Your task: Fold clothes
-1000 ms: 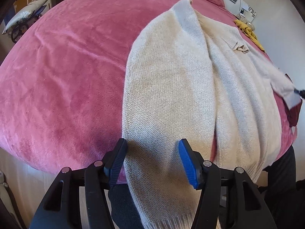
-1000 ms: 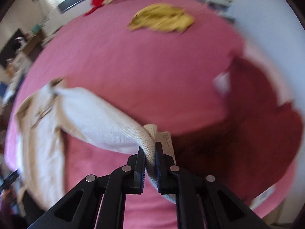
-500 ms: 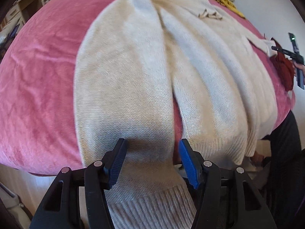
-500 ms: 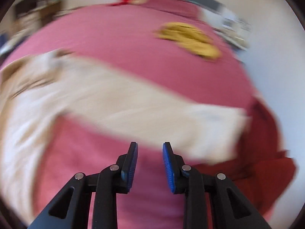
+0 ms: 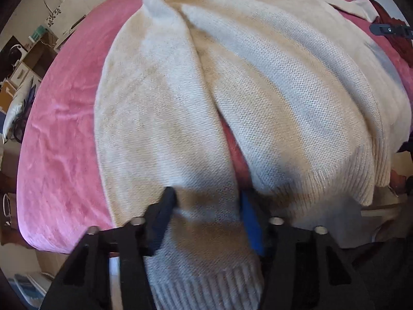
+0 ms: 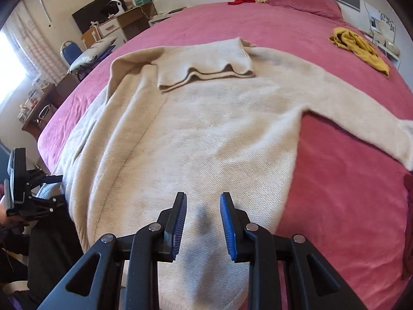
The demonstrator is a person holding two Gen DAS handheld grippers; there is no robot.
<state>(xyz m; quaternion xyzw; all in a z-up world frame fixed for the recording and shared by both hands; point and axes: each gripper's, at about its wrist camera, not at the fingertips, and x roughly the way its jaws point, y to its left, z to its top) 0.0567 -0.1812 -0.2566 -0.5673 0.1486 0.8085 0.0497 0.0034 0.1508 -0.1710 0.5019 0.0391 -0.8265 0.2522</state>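
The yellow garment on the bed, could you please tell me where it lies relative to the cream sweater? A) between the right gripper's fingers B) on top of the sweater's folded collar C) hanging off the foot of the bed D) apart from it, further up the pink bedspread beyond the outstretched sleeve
D: in the right wrist view the yellow garment lies on the pink bedspread, clear of the cream sweater and beyond its outstretched sleeve.

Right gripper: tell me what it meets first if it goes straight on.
Probably the cream knitted sweater spread on the pink bedspread; the right gripper, open, points at its lower body, though depth is unclear.
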